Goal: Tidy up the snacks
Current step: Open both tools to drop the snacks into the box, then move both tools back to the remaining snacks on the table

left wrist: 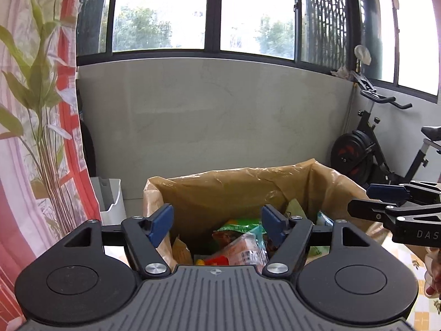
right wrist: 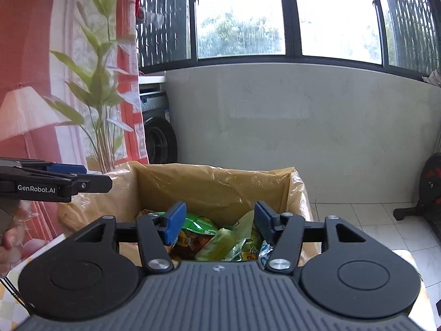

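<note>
Left wrist view: white capitals "DAS", cut off by the picture's edge at 3 o'clock, stand on the black side of the right gripper (left wrist: 361, 200). Right wrist view: white lettering "GenRobot.AI" stands on the black side of the left gripper (right wrist: 96, 178), at 9 o'clock. A small round emblem, without readable text, is printed at the top centre of each ribbed grey gripper body (left wrist: 215, 272) (right wrist: 217, 268). The snack packets (right wrist: 204, 234) in the lined box (right wrist: 215, 182) carry printed characters, all too small and blurred to read; one packet (left wrist: 245, 253) bears a barcode-like label, also unreadable.
</note>
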`<state>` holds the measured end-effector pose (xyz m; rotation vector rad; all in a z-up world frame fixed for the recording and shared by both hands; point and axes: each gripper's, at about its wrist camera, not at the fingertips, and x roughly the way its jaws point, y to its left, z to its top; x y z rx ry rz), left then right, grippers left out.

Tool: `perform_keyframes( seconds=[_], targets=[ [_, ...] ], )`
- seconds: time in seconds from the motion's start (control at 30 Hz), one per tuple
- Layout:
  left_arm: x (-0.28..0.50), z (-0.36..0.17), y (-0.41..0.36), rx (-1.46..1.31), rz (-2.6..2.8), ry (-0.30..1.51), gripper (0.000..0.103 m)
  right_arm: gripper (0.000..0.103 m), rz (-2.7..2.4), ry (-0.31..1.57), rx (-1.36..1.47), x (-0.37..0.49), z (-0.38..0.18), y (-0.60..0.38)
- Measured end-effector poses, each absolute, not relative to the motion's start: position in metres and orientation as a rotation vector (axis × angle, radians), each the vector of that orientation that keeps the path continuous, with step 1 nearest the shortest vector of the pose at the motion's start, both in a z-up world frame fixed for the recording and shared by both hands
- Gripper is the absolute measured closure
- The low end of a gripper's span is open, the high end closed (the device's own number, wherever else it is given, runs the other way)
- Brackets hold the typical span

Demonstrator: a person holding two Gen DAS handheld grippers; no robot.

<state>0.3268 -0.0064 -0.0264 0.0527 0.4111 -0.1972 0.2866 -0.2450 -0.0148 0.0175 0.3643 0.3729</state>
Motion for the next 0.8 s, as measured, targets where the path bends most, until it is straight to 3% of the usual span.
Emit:
perform_keyframes(
  seconds=[0.37, 0.8],
  targets=[
    [0.259, -0.034, 0.03, -0.062, -0.222, 0.419, 0.024, 0.04, 0.382, 0.292, -0.015, 0.227, -0.033, -0.23],
    [0.221, -0.094, 0.095, -0.122, -0.098, 0.544, 0.024, 0.04, 0.364, 0.482, 0.047, 0.202, -0.094, -0.223]
  ],
)
